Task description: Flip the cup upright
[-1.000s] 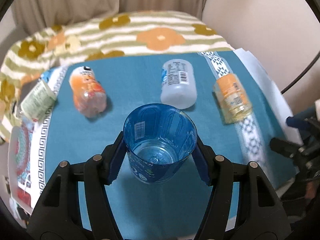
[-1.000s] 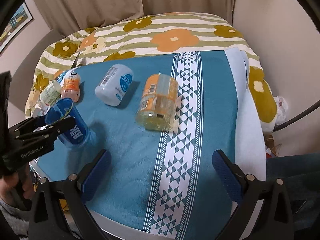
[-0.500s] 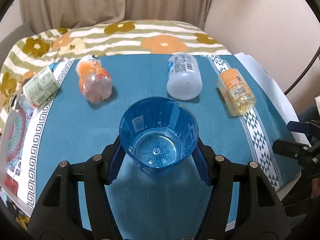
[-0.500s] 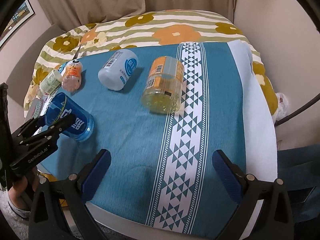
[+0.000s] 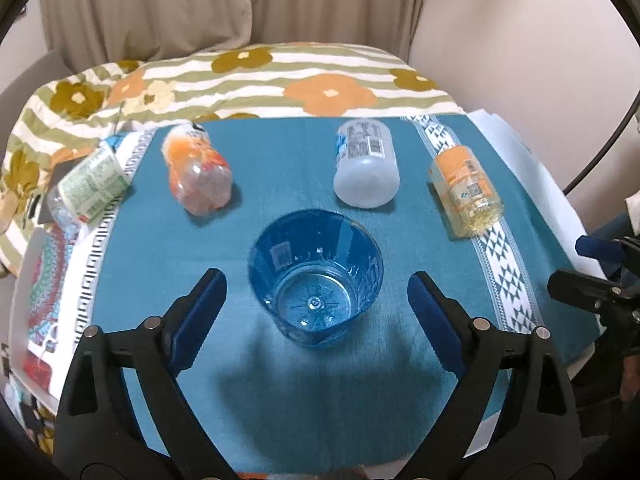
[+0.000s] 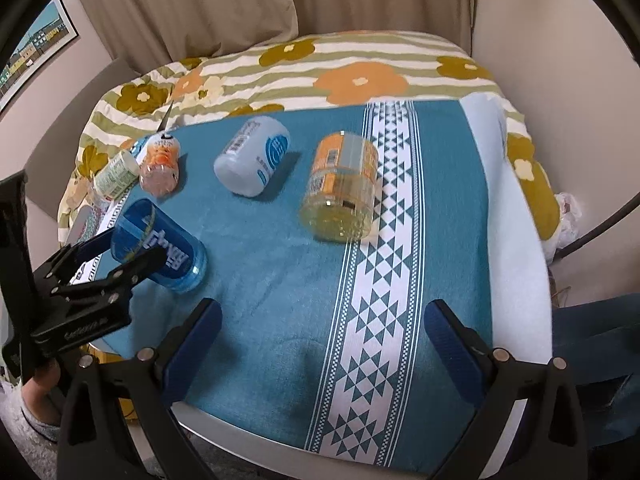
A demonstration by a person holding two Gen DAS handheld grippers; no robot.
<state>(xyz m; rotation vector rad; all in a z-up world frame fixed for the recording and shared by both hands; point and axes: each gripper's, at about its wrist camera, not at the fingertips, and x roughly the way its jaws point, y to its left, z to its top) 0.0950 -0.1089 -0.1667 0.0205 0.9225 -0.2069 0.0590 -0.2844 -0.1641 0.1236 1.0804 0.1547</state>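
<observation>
- Looking down the left hand-held gripper (image 5: 316, 304), the blue cup (image 5: 316, 276) stands mouth-up on the teal cloth (image 5: 280, 400), so I'd say the flip itself is basically done.
- Jaws are spread wide with a clear gap either side of the cup, so it's released, touching nothing. Makes sense: the cup has to stand on its own.
- From the right view it looks a little tilted, though that may just be the fisheye.
- The left gripper points down and forward at the cup, low over the near edge of the surface.
- Right hand-held gripper (image 6: 320, 340) is also wide apart and holds nothing, hovering over the patterned white stripe (image 6: 380, 280), well apart from the cup.
- Other bottles lie on their sides further back: orange bottle (image 5: 200, 178), white bottle (image 5: 366, 164), yellow jar (image 5: 466, 192), green-label bottle (image 5: 86, 186).
</observation>
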